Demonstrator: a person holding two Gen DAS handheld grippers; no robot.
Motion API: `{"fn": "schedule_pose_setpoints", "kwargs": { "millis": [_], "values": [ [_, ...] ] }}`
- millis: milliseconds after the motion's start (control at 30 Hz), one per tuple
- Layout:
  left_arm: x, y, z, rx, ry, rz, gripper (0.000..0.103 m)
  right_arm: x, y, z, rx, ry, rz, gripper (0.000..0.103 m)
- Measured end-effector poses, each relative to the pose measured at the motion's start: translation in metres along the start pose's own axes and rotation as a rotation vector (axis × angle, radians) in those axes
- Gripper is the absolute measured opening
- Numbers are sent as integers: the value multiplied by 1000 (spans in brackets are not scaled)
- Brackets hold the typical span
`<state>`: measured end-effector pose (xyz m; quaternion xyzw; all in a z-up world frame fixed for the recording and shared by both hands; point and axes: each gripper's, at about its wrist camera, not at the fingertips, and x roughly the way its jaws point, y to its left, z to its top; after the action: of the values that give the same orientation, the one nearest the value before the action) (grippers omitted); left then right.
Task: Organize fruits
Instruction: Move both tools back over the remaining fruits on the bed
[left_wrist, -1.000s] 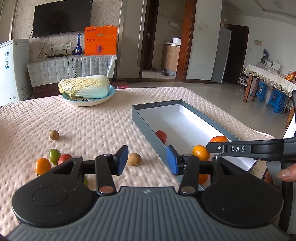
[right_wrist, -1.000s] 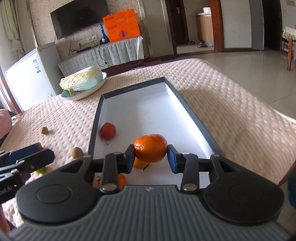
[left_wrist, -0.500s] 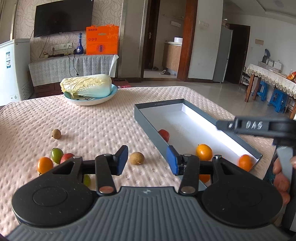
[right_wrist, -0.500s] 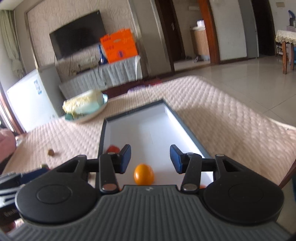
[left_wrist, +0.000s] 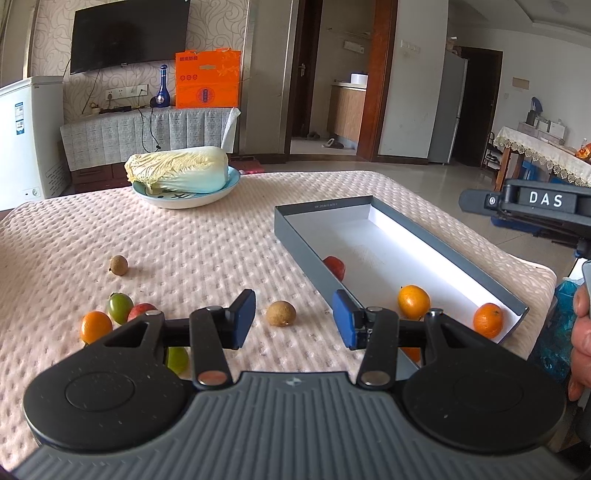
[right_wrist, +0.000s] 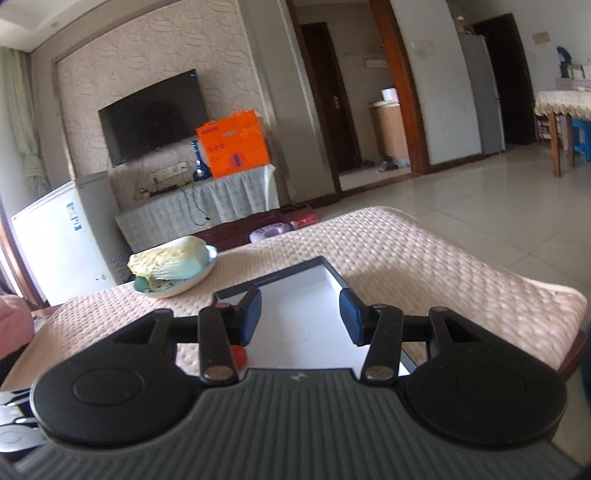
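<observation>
Several fruits lie loose on the worktop (left_wrist: 177, 243) at nine o'clock; the left gripper (left_wrist: 293, 319), wide open and empty, frames a longan (left_wrist: 281, 313) (likely next, needing descent). At three o'clock, oranges (left_wrist: 413, 301) sit in the box (left_wrist: 306, 254); right gripper (right_wrist: 300, 316) gapes empty above it.

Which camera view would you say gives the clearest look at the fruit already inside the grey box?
The left wrist view: the grey box shows a red fruit and two oranges. In the blurred right wrist view, only a sliver of red fruit shows behind the gripper.
</observation>
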<state>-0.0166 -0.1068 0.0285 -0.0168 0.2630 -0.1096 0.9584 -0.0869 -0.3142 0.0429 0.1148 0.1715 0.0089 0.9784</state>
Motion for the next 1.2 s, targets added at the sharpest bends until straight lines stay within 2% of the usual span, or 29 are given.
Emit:
{"fn": "schedule_pose_setpoints", "kwargs": {
  "millis": [200, 233, 267, 333, 400, 533, 600, 767, 933, 1200],
  "values": [
    [-1, 4, 0, -13, 0, 19, 53, -23, 11, 4, -65, -159, -22, 51],
    [-1, 6, -1, -15, 1, 25, 53, -22, 13, 4, -72, -149, -13, 59],
    [-2, 7, -1, -16, 2, 29, 53, -19, 14, 3, -68, -125, 7, 62],
    [-3, 10, -2, -14, 3, 36, 53, -14, 15, 1, -54, -84, 32, 62],
    [-5, 12, -3, -7, 2, 44, 53, -14, 17, -1, -48, -91, 42, 61],
    [-9, 19, -5, -2, 1, 66, 58, -17, 25, -7, -43, -153, -58, 63],
    [-11, 23, -6, -2, -1, 79, 60, -12, 28, -10, -41, -134, -63, 63],
    [-16, 35, -8, -12, -1, 103, 60, -4, 28, -15, 32, -69, 6, 63],
    [-22, 48, -10, -23, -3, 123, 62, -1, 38, -18, 16, -1, 59, 63],
    [-35, 69, -10, -51, -23, 142, 62, -4, 64, -26, -52, 27, 166, 60]
  ]
}}
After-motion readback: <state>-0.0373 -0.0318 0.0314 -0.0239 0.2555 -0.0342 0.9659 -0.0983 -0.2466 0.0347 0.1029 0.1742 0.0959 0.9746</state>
